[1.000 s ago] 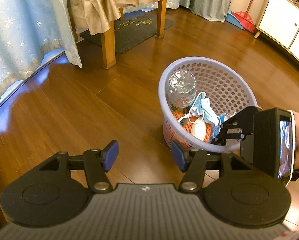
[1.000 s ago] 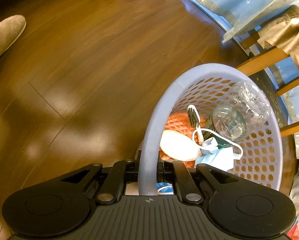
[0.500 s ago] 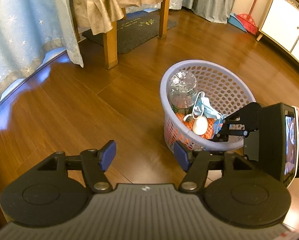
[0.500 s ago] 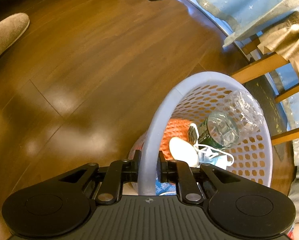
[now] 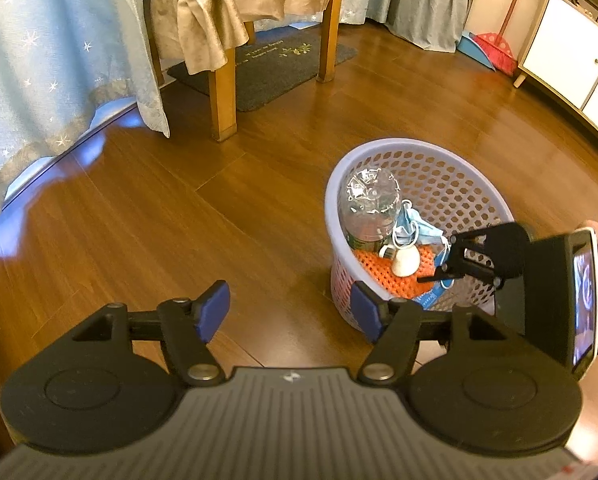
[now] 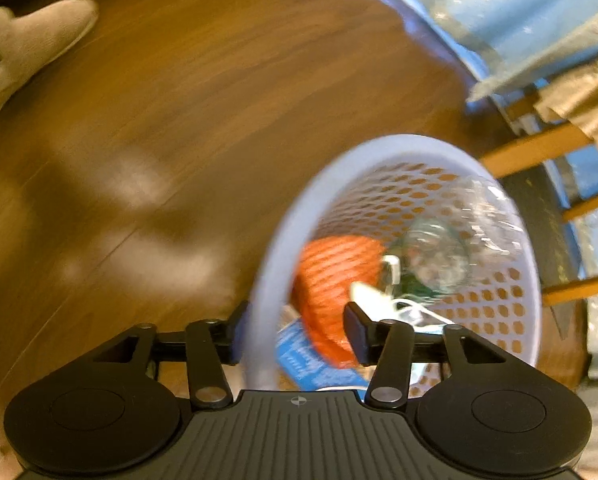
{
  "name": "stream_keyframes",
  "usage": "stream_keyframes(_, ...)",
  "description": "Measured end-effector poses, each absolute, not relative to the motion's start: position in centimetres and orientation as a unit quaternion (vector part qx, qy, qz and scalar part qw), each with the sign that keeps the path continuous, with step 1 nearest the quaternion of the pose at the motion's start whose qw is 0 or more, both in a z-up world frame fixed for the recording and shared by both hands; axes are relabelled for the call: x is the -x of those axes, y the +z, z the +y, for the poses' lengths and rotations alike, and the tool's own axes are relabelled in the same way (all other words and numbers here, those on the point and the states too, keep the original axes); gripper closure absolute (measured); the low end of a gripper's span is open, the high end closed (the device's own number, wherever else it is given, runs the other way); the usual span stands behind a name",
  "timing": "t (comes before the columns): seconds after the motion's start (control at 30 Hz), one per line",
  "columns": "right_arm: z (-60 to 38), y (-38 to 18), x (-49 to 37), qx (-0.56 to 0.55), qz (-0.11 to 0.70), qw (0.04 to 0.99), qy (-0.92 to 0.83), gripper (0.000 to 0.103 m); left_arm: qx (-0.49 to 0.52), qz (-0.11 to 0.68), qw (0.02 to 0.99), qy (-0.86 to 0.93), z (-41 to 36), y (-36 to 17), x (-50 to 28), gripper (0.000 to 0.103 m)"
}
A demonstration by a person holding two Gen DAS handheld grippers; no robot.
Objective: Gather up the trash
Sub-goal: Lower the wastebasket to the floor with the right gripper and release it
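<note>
1. The basket is round, pale lavender plastic, its wall pierced all over with small holes and topped by a smooth solid rim. It stands on glossy brown wooden floorboards.
2. Inside it lies the collected trash: a crinkled clear plastic bottle leaning on the wall, a soft pleated blue face mask with white loops, an orange foam net, a small white rounded piece and a blue printed wrapper.
3. The right gripper straddles the basket's near rim; its jaws have just been opening and stand spread, one dark pad outside the wall, one inside, with the rim between them but not pinched. This view is blurred.
4. The left gripper hangs over bare floor just beside the basket, its blue pads wide apart with nothing between them; its jaws have also just been opening.
5. A beige fuzzy slipper lies well apart on the floor.
</note>
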State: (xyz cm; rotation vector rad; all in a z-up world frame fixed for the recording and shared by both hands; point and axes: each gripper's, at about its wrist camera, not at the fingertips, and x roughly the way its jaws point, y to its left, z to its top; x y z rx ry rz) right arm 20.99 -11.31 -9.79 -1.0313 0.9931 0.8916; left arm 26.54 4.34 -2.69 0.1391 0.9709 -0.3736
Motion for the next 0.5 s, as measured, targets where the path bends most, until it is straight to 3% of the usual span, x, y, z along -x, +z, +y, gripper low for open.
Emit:
stream_keyframes(0.13, -11.2, -10.2, -20.2, 0.458, 0.441, 0.659, 0.402, 0.043, -0.065, 0.463, 0.866, -0.178, 4.5, -2.7, -26.7, 0.040)
stream_keyframes(0.5, -11.6, -6.6, -19.4, 0.436, 0.419, 0.700, 0.379, 0.043, -0.057, 0.457, 0.870, -0.177, 4.0, -2.0, -25.8, 0.037)
